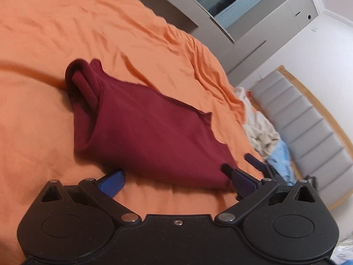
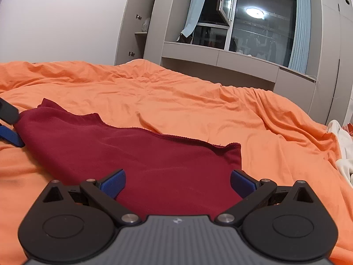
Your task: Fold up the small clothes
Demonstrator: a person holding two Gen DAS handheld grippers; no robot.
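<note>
Your right gripper (image 2: pixel 177 182) gapes over the maroon garment (image 2: pixel 136 154); your left gripper (image 1: pixel 176 176) gapes, possibly touching its edge, on the orange bedsheet (image 2: pixel 198 101).

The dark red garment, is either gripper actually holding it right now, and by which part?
Neither. Both the left gripper and the right gripper are open, and the dark red garment lies loose on the orange bedspread.

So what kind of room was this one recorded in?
Most likely a home bedroom. The dark red garment lies on a bed covered by an orange sheet, a padded grey headboard stands at one end, and a curtained window sits among built-in cabinets.
</note>
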